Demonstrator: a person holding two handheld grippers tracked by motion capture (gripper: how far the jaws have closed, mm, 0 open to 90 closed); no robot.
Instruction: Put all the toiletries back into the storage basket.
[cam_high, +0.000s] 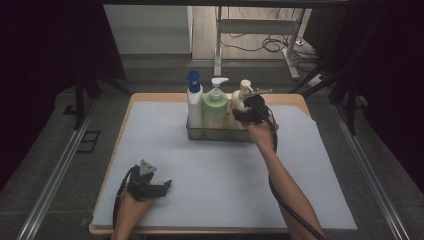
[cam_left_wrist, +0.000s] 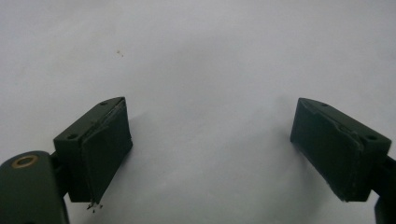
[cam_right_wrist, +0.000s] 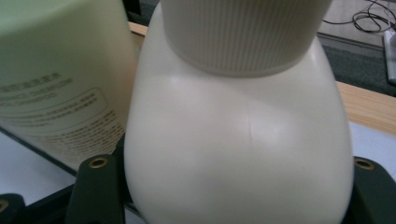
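green bottle (cam_right_wrist: 60, 70) | label print present | blurred, nothing readable

Right gripper view: cream bottle (cam_right_wrist: 238, 140) cut off at top and bottom edges; pump head out of frame. It covers the jaw pads, so contact is not visible. Green bottle (cam_right_wrist: 56, 79) cropped at upper left; label print blurred, unreadable.

A green pump bottle (cam_high: 215, 106) stands in the middle of a clear rectangular tray (cam_high: 200, 134), with a white bottle with a blue cap (cam_high: 194, 102) touching it at the tray's left end. The tray sits near the far edge of a pale mat (cam_high: 200, 175) that covers most of a wooden table (cam_high: 129, 107). Beyond the far edge, cables (cam_high: 270, 45) lie on the floor by a metal desk frame (cam_high: 290, 55).
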